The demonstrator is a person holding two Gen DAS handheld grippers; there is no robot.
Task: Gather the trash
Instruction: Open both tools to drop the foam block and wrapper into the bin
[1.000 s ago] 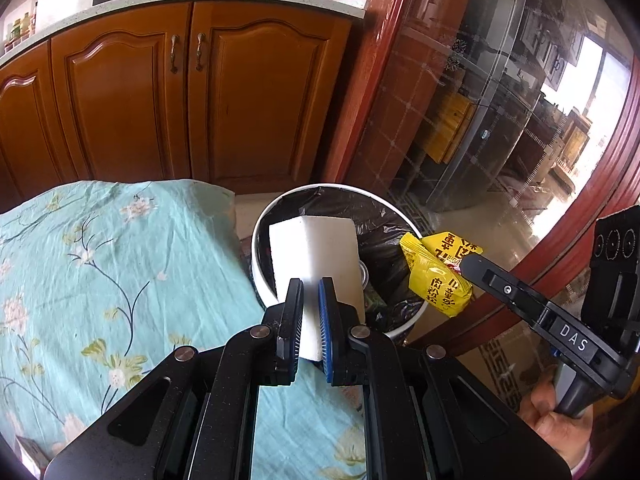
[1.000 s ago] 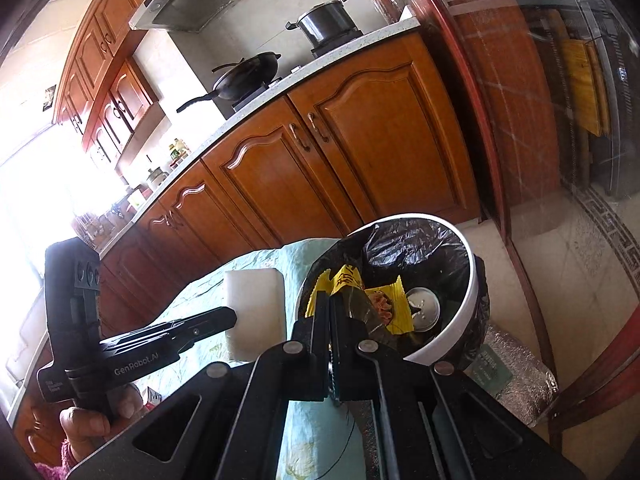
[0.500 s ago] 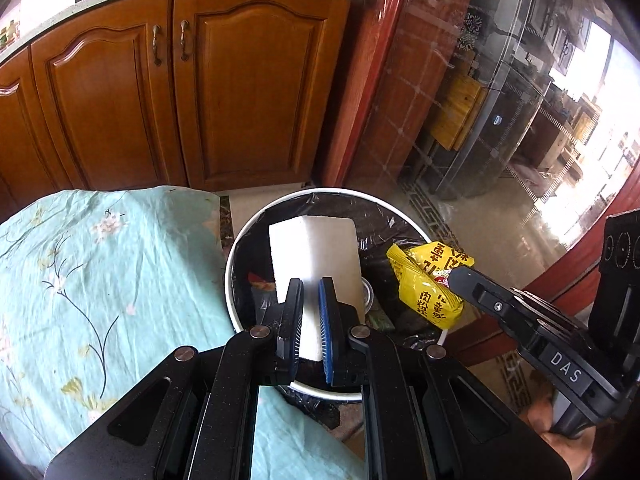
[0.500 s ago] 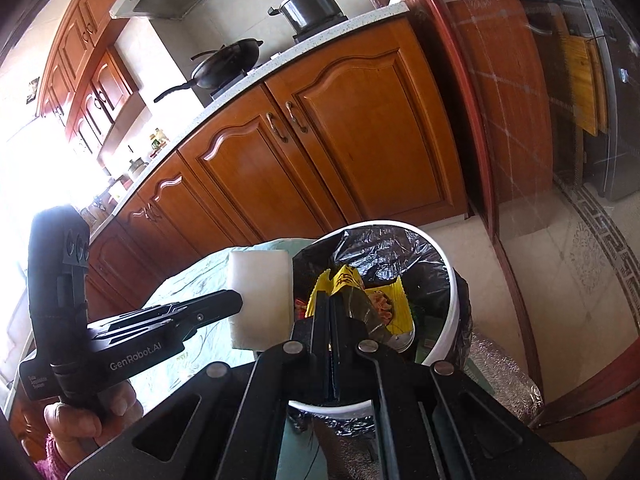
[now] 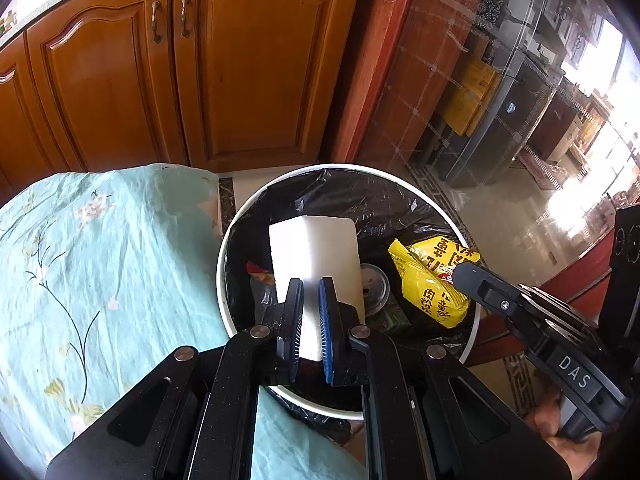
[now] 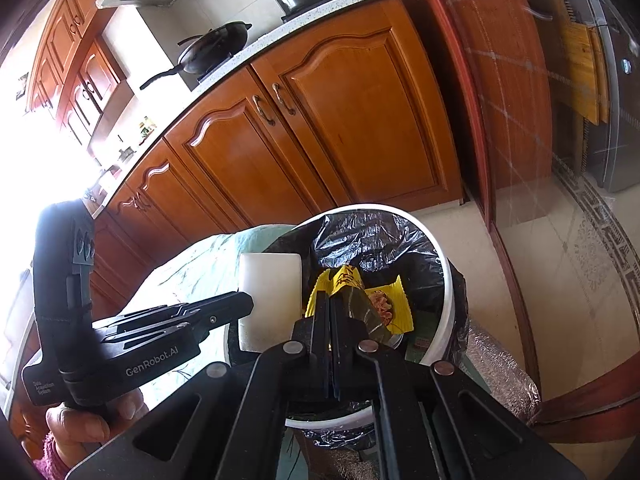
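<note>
Left wrist view: you look forward and down along the left claw [image 5: 309, 312], close above the white-rimmed bin [image 5: 240, 216], facing the wooden cabinets [image 5: 248, 72]. Right wrist view: you look along the right claw [image 6: 331, 320] from the bin's [image 6: 448, 280] other side, tilted higher, taking in cabinets [image 6: 360, 120] and the stove top. Shared: bin, cabinets, the floral cloth [image 5: 100, 260] [image 6: 200, 264]; each view shows the other claw

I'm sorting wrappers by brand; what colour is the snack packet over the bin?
Yellow snack packet with dark and red print, clearest in the left wrist view.
</note>
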